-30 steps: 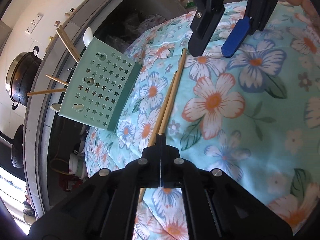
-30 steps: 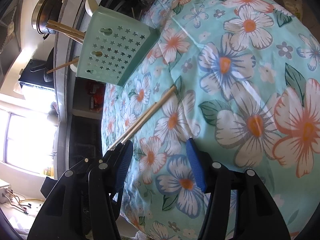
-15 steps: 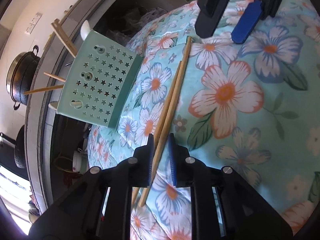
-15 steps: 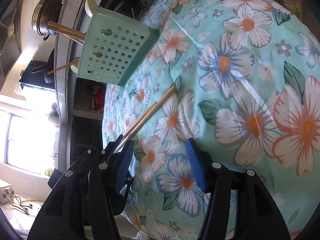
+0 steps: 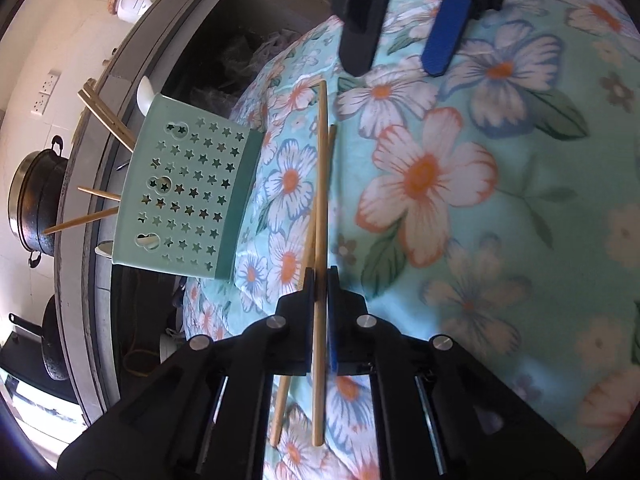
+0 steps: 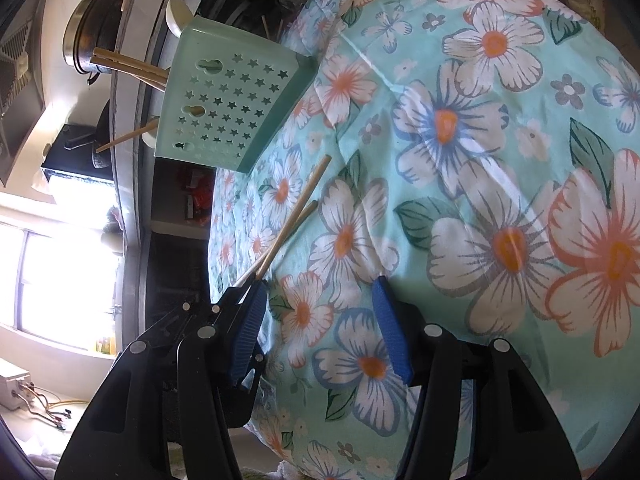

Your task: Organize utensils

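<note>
Two chopsticks, one between left tongs

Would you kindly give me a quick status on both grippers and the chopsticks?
Left gripper shut on one chopstick; second chopstick loose on floral cloth. Right gripper open, empty. Green utensil holder beyond, nothing between.

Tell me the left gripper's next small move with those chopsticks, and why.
Probably lift. The left gripper appears shut on one chopstick; its partner crosses beneath on the floral cloth. Then carry it toward the green holder.
</note>
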`<state>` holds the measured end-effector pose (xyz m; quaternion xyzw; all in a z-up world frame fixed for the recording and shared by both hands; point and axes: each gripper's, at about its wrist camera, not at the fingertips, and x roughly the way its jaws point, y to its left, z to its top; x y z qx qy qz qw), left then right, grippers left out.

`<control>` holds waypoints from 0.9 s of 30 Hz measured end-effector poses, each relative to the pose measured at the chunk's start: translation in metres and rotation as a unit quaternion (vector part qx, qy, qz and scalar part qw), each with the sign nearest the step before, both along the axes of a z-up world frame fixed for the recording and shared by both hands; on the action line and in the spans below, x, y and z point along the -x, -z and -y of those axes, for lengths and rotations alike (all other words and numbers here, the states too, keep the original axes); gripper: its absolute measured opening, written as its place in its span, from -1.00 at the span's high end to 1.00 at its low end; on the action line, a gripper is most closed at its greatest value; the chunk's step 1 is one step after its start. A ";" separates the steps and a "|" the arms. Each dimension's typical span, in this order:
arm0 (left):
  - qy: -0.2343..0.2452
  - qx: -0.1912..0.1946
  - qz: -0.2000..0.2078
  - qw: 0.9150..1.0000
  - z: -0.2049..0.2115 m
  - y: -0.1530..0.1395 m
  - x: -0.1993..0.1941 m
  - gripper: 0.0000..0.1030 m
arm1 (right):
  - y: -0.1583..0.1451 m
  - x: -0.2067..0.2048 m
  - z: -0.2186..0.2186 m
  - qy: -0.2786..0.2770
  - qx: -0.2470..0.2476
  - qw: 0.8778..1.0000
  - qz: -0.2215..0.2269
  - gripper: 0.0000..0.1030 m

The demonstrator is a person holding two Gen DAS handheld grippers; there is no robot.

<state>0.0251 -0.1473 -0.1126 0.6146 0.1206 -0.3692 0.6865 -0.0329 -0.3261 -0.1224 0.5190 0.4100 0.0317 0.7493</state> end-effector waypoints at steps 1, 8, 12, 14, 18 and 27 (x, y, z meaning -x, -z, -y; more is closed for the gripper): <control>0.003 -0.004 -0.002 1.000 -0.004 -0.001 0.004 0.91 | 0.000 0.000 0.000 0.000 0.001 1.000 0.000 -0.05; -0.007 -0.043 -0.043 0.998 -0.042 -0.007 0.015 0.91 | 0.000 0.000 0.000 0.000 0.001 1.000 0.000 -0.05; -0.049 -0.026 -0.097 0.994 -0.055 -0.019 0.004 0.87 | 0.000 0.000 -0.001 0.001 0.002 1.000 -0.001 -0.05; -0.071 0.000 -0.129 0.989 -0.060 -0.028 -0.004 0.54 | 0.000 0.000 -0.001 0.002 0.001 1.000 -0.001 -0.05; -0.102 0.062 -0.196 0.973 -0.061 -0.049 -0.020 0.29 | 0.000 -0.002 -0.001 0.006 -0.003 1.000 -0.001 -0.05; -0.119 0.163 -0.281 0.938 -0.011 -0.056 -0.017 0.28 | -0.005 0.004 0.007 0.020 -0.019 1.000 0.015 -0.09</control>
